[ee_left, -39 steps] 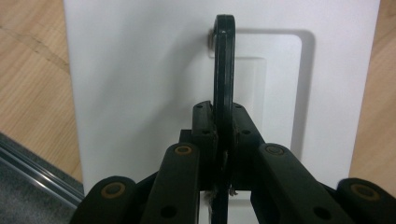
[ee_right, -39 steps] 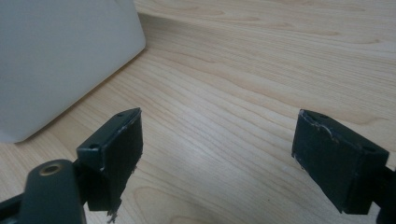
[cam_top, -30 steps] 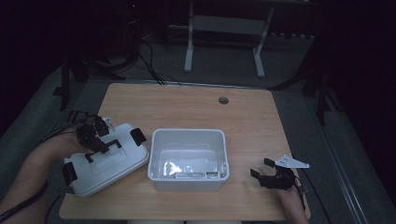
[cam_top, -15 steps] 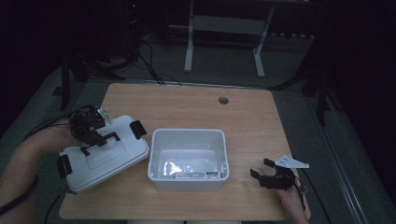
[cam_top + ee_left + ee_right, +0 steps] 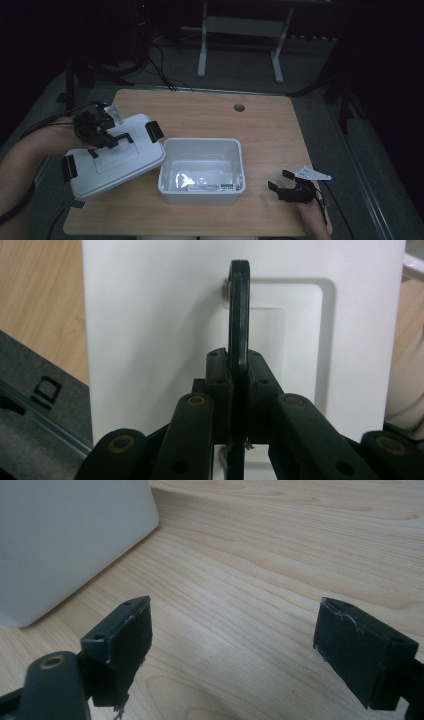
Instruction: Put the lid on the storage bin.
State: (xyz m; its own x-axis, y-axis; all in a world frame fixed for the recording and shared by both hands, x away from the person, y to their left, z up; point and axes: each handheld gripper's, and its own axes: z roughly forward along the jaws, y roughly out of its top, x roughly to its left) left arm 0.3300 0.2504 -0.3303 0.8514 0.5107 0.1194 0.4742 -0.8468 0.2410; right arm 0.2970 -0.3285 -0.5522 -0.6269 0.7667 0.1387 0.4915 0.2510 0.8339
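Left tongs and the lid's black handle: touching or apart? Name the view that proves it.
Touching. The left gripper view shows the left tongs shut on the handle of the white lid, no gap.

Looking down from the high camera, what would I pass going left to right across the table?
left gripper clamped on the lid's handle → white lid with black clips → open white box → right gripper, jaws open, resting on the wooden table.

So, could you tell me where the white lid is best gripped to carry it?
By its black handle in the middle of the lid, from above. The thin raised bar fits between closed jaws, as the left gripper shows, and it sits central, so the lid hangs fairly balanced.
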